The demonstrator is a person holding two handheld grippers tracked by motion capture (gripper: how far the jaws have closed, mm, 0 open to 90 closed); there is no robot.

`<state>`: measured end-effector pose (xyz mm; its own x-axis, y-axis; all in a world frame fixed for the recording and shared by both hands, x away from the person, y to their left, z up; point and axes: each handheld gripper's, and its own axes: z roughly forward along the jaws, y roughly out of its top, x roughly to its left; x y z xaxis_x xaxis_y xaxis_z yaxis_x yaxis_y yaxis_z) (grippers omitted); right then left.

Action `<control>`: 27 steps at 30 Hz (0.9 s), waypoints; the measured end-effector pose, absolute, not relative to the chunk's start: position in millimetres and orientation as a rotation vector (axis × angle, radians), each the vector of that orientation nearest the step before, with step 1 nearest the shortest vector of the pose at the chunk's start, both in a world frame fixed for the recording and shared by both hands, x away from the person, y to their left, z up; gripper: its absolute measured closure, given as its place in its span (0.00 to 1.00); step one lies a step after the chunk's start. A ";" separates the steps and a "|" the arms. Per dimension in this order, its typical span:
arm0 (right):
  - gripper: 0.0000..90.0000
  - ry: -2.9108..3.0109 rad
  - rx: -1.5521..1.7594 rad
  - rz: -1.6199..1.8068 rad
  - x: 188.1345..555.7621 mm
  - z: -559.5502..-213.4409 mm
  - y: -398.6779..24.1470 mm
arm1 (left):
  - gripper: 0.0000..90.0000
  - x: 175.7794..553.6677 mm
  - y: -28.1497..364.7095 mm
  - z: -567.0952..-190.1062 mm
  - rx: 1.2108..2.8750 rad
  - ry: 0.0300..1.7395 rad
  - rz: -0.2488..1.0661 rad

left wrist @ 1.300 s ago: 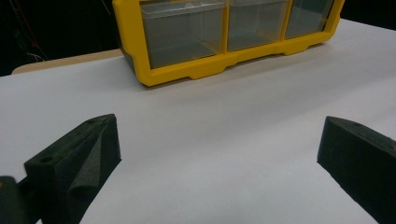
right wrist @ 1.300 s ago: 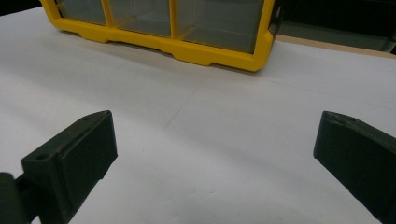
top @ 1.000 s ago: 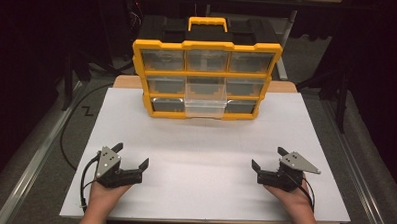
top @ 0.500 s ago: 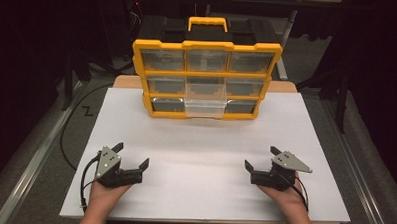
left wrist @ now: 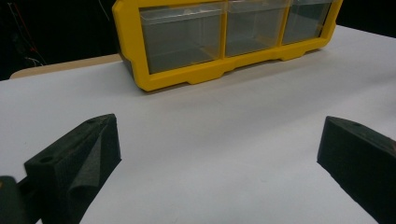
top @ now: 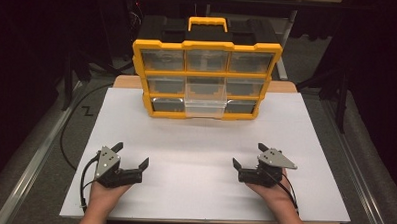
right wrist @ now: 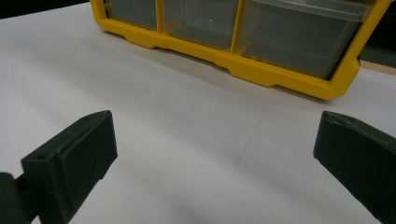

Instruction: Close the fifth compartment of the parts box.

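A yellow drawer organizer (top: 206, 72) stood upright at the far edge of the white sheet (top: 205, 142). Well in front of the organizer, the left gripper (top: 131, 155) and right gripper (top: 247, 154) rested, jaws spread, seemingly holding nothing.

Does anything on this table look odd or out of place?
One thing: in the yellow organizer with clear plastic drawers, the bottom middle drawer sticks out past its neighbours, partly pulled open. The other drawers sit flush. Both grippers, left and right, hover open, holding nothing.
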<state>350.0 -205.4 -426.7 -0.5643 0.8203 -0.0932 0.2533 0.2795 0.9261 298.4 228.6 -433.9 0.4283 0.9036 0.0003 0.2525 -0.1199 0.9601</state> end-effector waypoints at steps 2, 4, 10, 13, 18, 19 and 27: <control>0.01 1.975 0.960 1.280 352.4 -426.2 -202.7 | 0.00 298.5 228.6 -433.9 1.630 1.031 0.768; 0.01 1.975 0.960 1.280 353.9 -425.9 -201.0 | 0.00 298.2 228.3 -433.7 1.626 1.030 0.772; 0.02 1.967 0.965 1.286 364.5 -424.0 -191.8 | 0.00 298.0 228.8 -433.5 1.622 1.032 0.769; 0.03 1.970 0.975 1.281 369.9 -422.0 -187.3 | 0.00 297.4 228.9 -433.2 1.620 1.028 0.775; 0.06 1.954 0.998 1.288 377.9 -420.0 -183.0 | 0.00 297.1 229.5 -433.0 1.614 1.027 0.778; 0.07 1.950 1.000 1.285 379.5 -419.9 -182.4 | 0.00 297.1 229.6 -433.0 1.613 1.026 0.778; 0.12 1.964 1.009 1.298 388.7 -420.2 -179.2 | 0.00 296.6 229.5 -432.8 1.612 1.024 0.776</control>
<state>388.7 -179.2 -420.2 -0.5512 0.8326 -0.0539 0.2765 0.2432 0.9297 296.6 229.5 -432.8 0.4288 0.9034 -0.0051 0.2392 -0.1081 0.9649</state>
